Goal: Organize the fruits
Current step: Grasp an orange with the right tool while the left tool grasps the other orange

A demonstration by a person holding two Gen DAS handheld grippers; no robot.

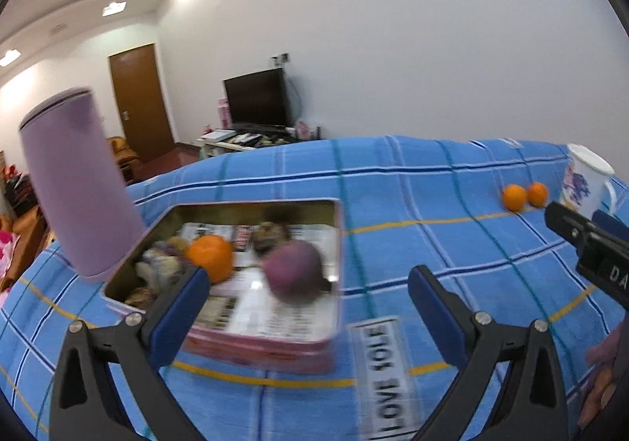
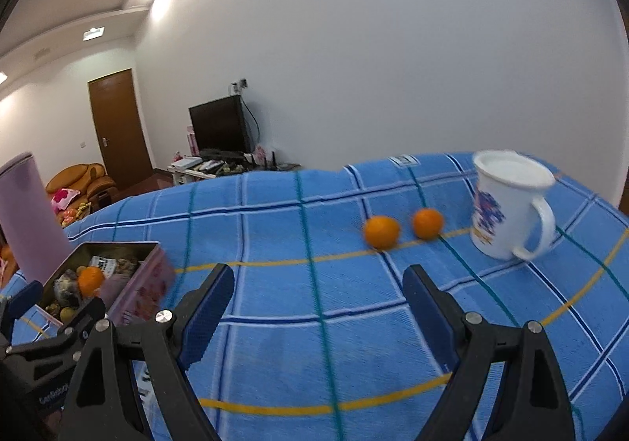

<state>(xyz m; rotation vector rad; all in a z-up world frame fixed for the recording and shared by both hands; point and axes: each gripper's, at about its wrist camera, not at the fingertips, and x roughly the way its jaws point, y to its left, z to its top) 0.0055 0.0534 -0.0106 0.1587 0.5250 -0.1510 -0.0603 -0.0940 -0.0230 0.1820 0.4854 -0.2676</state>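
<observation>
A blue checked cloth covers the desk in front of me. On it at about nine o'clock from my right tool stands a tall lilac canister, just beside the far left corner of an open pink tin. Inside the tin lie a purple fruit, an orange to its left, and some blurred items I cannot identify. A white mug with a blue print stands at about one o'clock from my right tool, handle turned right. Just left of the mug, two small oranges sit side by side on the cloth, well apart from the tin. My left tool is spread wide over the tin's near edge, pinching nothing. My right tool is also spread wide, empty, above bare cloth.
</observation>
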